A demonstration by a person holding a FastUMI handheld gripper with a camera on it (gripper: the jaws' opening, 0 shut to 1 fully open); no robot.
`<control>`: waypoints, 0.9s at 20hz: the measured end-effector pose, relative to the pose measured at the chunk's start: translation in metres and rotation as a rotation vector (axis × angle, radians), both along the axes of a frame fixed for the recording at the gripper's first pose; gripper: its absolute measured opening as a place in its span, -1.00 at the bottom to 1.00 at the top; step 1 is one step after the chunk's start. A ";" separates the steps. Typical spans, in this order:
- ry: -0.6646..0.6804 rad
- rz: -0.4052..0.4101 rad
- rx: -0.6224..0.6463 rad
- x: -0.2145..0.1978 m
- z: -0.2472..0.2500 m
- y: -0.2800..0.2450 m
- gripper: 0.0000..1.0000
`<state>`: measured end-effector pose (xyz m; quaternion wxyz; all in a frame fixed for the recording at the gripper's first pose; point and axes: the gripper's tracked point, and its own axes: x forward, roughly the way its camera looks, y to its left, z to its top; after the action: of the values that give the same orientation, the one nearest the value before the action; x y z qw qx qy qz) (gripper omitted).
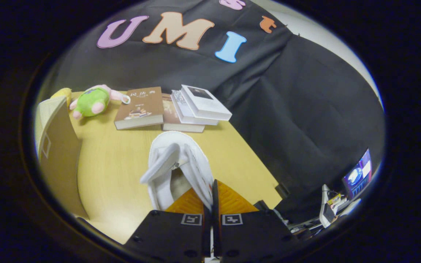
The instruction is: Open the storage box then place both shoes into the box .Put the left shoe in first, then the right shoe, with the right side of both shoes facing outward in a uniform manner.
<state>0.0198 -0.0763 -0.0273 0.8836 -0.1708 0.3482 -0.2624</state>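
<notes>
Pinching the side wall of a white shoe between nearly closed fingers, the hand-held gripper carries it toe-forward above the bench, presumably for transfer into the storage box standing just alongside, short of the books

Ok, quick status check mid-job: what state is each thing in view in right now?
Gripper: jaws shut on the white shoe's side wall.
White shoe: held, toe pointing away over the table, strap loose across its opening.
Storage box: cardboard, beside the shoe; a flap stands up.
Books: closed, stacked beyond the shoe.
Plush toy: lying on its side by the books.
Table: wooden, carrying it all.
</notes>
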 end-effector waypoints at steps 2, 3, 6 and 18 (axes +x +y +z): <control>-0.007 0.018 -0.019 -0.002 0.019 0.016 -0.88; -0.015 0.030 -0.031 -0.002 0.029 0.024 -0.88; -0.054 0.085 -0.067 0.001 0.063 0.058 -0.88; -0.244 0.412 0.210 0.064 0.118 0.252 -0.89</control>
<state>0.0837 0.1755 0.0906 0.9667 -0.1125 0.2224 -0.0577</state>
